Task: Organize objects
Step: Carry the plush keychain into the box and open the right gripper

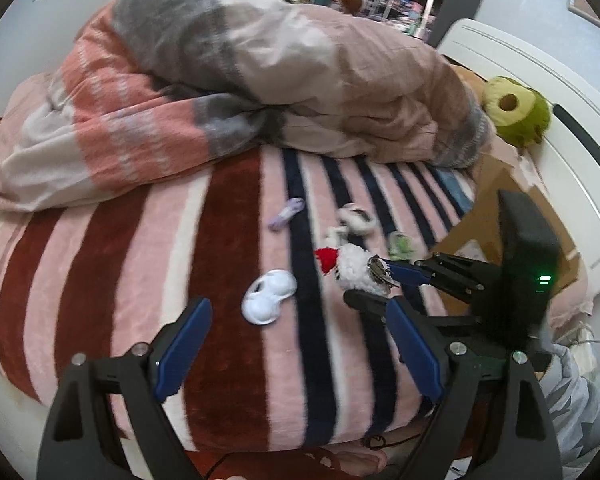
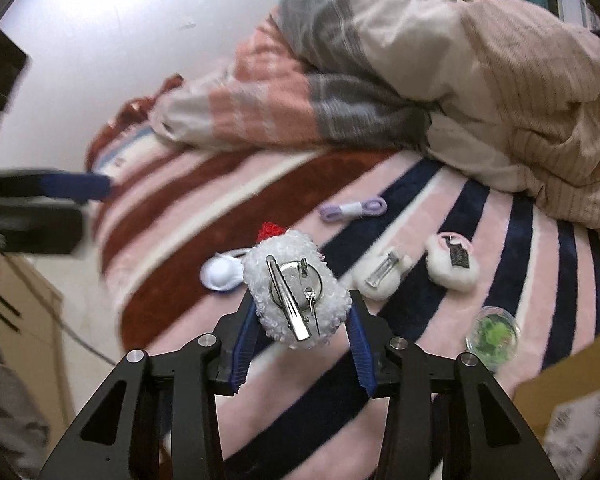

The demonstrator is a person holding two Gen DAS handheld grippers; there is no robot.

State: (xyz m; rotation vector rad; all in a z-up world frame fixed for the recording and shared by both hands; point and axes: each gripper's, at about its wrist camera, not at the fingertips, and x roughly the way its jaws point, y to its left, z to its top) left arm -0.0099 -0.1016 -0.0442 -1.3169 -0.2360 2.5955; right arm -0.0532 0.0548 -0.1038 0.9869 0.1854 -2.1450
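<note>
The fluffy white hair clip (image 2: pixel 298 294) is clamped in the right hand-held gripper (image 2: pixel 300 316), raised above the striped bed (image 2: pixel 228 184), clasp side up, probably for carrying toward the cardboard box (image 2: pixel 572 380) at 4 o'clock. The left hand-held gripper (image 1: pixel 296 344) is released, holding nothing, above the white case (image 1: pixel 269 297).

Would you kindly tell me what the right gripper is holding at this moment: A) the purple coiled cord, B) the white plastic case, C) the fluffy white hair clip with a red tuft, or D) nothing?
C: the right gripper has its blue pads closed on the fluffy white hair clip with a red tuft, metal clasp facing the camera, lifted off the striped blanket.
</note>
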